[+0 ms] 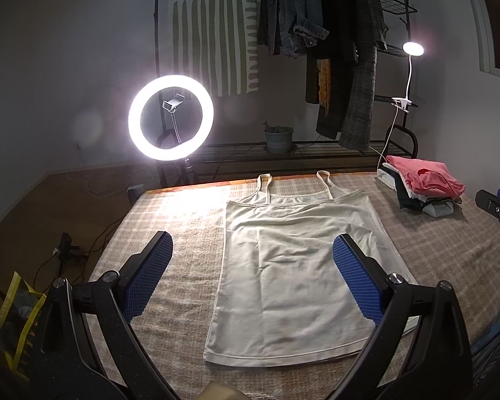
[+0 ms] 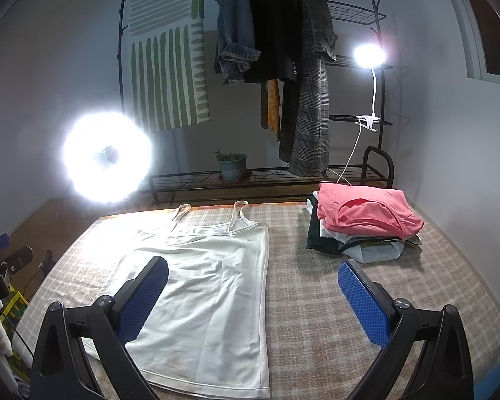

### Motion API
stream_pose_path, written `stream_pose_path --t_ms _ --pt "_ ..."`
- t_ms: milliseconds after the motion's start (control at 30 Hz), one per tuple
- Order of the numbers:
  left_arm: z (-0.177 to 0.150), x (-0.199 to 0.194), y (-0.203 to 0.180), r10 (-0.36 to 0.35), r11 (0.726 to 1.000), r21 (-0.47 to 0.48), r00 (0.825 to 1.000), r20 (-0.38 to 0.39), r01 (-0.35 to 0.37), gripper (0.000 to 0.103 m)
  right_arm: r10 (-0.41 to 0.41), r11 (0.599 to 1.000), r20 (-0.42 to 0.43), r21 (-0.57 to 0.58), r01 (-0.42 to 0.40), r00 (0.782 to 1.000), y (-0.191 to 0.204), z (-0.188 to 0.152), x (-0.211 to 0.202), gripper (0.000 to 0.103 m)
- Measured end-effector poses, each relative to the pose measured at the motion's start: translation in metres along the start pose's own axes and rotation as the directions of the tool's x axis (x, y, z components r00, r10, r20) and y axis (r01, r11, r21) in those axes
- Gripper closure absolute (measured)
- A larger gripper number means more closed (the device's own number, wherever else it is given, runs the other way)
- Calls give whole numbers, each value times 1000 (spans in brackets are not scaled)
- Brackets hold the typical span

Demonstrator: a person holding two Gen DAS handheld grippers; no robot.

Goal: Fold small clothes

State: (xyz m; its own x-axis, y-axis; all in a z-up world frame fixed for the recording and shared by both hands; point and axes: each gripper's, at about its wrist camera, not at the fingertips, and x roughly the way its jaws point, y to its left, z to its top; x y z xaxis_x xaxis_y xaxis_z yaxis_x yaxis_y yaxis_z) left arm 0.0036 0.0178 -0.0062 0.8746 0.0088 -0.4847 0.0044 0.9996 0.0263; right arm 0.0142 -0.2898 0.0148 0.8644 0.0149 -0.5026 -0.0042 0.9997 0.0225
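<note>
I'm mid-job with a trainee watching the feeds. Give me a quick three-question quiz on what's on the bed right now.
1. True or false: the white camisole lies spread flat, straps toward the far edge of the checked bedcover.
2. Which garment tops the stack of folded clothes? A) a blue one B) a pink one C) a black one
3. Fill in: the left gripper and right gripper both have their jaws ____ and hold nothing.

Key: 1 true; 2 B, the pink top; 3 open.
</note>
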Motion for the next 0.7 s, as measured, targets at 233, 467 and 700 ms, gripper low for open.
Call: stream_pose_path --t_ms 233,467,700 --pt "-1 1 1 6 1000 4 1000 -1 -6 4 2 1000 0 1 -2 1000 0 -1 0 0" --pt "-3 1 0 16 1000 6 1000 -2 -16 4 1 1000 0 1 -1 1000 1 -1 1 0" --pt "-5 1 4 23 1000 8 1000 -5 -23 4 4 1000 0 -4 -4 1000 6 -1 3 0"
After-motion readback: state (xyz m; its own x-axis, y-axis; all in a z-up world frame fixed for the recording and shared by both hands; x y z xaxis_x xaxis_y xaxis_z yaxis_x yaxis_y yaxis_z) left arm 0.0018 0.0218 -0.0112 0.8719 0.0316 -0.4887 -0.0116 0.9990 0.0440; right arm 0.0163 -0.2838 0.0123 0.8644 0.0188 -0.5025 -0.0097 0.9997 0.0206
